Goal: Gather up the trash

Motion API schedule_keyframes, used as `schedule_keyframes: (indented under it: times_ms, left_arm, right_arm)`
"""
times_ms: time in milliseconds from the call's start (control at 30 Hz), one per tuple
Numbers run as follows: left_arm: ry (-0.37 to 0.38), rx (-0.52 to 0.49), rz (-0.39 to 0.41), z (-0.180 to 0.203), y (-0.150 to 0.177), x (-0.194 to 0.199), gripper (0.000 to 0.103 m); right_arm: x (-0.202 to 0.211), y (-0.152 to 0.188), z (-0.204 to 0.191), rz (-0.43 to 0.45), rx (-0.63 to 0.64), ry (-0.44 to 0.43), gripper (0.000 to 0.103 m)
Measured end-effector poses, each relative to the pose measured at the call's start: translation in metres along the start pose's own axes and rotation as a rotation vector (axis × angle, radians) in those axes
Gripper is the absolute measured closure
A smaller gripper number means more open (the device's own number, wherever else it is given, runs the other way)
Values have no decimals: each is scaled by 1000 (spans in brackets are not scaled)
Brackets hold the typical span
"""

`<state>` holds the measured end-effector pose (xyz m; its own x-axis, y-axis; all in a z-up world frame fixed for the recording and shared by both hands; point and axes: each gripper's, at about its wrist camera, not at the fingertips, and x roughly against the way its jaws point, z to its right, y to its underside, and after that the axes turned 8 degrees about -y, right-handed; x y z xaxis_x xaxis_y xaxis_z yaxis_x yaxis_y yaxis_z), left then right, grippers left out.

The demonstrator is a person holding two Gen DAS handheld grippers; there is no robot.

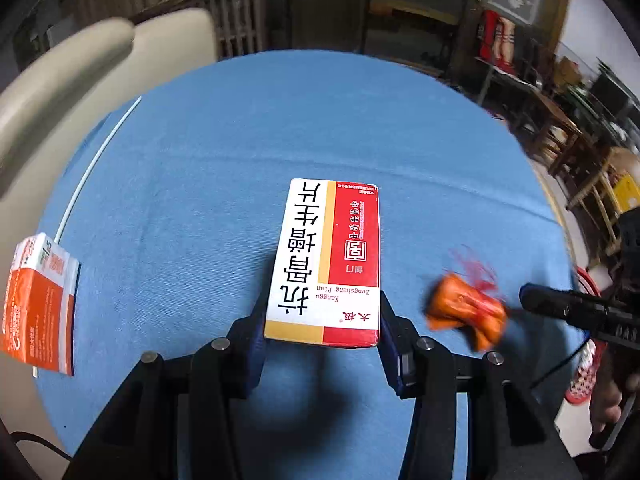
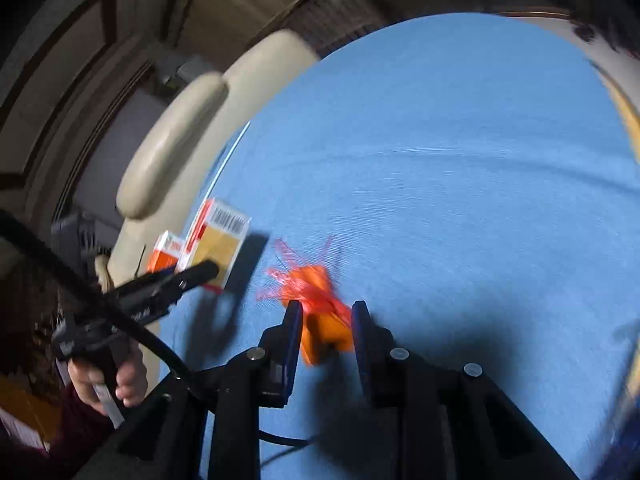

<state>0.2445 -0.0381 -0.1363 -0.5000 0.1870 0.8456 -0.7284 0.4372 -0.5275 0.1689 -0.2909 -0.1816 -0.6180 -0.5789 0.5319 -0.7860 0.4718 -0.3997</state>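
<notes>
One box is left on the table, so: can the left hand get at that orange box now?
Probably not yet: the left gripper is shut on the red and white box, so the orange box must wait.

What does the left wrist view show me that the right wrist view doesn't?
Left wrist only: the printed red, white and tan face of the medicine box clamped in the left gripper, and cluttered wooden furniture at far right.
Right wrist only: that box's barcode side, the hand carrying the left gripper, and the right gripper with its jaws shut on the orange wrapper.
Both: the blue tablecloth, the small orange-and-white carton at its edge, the cream chair, the orange wrapper.
</notes>
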Motion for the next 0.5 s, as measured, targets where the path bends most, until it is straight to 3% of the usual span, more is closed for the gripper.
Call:
schedule_keyframes:
  times_ms: [233,500]
  left_arm:
    - [27,-41,56,28,31,53,53]
    - [-30,-24,134,-1,56,94,53]
  right_arm:
    - [49,34,-6,85,-49,53,76]
    - [65,48,-55,117,41,57,76]
